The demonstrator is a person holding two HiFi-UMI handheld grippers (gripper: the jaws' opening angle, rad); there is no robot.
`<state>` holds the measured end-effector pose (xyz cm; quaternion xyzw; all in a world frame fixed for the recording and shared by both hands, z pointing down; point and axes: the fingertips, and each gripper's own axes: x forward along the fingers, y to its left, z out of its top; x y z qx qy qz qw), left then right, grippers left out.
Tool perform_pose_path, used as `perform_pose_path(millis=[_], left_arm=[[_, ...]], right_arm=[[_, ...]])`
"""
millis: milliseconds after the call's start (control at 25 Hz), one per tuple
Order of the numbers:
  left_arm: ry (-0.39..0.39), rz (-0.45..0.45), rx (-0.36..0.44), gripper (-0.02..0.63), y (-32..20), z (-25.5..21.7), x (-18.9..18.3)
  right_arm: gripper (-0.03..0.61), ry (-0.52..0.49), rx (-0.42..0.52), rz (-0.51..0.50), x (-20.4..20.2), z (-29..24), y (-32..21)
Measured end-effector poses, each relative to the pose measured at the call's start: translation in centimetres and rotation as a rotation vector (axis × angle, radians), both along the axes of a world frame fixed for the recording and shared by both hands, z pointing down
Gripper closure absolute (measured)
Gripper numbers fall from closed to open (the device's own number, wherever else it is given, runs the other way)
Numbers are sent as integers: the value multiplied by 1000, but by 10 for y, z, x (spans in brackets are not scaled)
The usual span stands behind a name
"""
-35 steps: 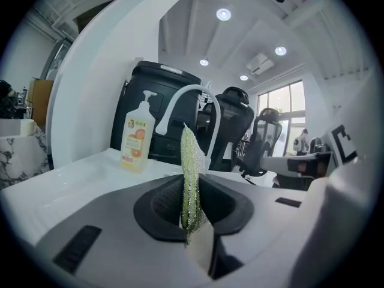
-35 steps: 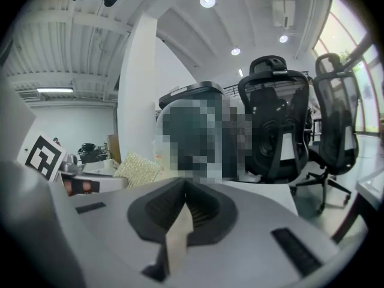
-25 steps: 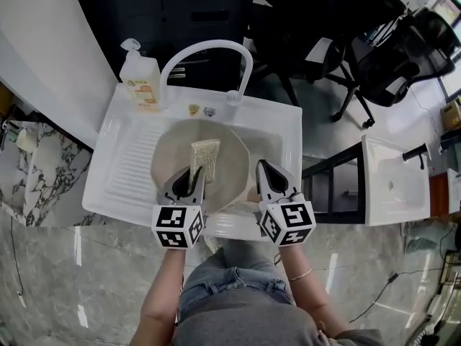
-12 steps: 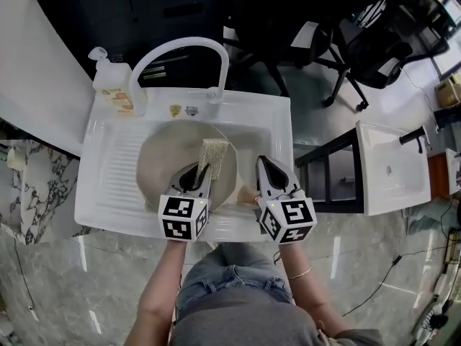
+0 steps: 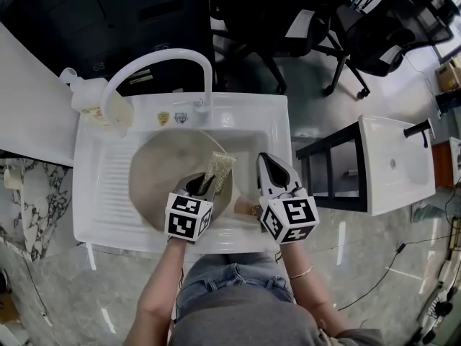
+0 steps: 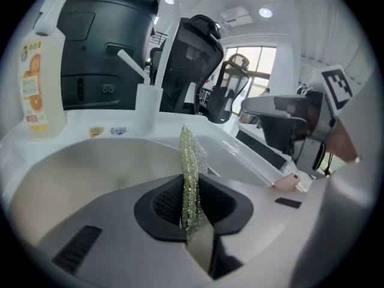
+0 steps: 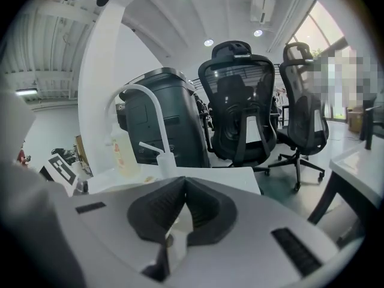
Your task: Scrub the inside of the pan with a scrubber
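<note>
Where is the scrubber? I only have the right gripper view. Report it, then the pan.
Observer: The yellow-green mesh scrubber is pinched between the shut jaws of the left gripper.
Operator: Now locate the pan.
Observer: The round beige pan lies in the white sink, and the scrubber sits over the pan's right side.
Operator: Give me its handle.
Observer: The pale handle end pokes out toward the person, just left of the right gripper and behind its jaws.
</note>
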<state>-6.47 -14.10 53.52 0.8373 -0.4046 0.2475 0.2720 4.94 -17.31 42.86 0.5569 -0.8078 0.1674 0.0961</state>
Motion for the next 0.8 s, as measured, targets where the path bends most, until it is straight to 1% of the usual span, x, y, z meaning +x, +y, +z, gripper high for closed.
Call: perform_pose_path(millis=[80,200,400,520,640,800], left_arm=[[6,-12,-38,549,-7,10,-3],[-9,-22,-86,549,-16,25,-7],[-60,-28,-119,549,-31,43,-7],[-104,-24,-109,548,-41,51,-5],[-165,-18,-68,548,-55,57,-6],[-241,-38,-62,548,-70,64,-18]], right_arm=[[568,-6,-8,0,0,4,-7],[568,-13,-24,-3,-2,8,-15],[568,-17,-48,-21,-11,17,-23],[568,-19,-63,-31,-15,23,-27],[568,-18,-73,-40,-17,28,-30],[568,-13,-85,-44,-17,32,-36]])
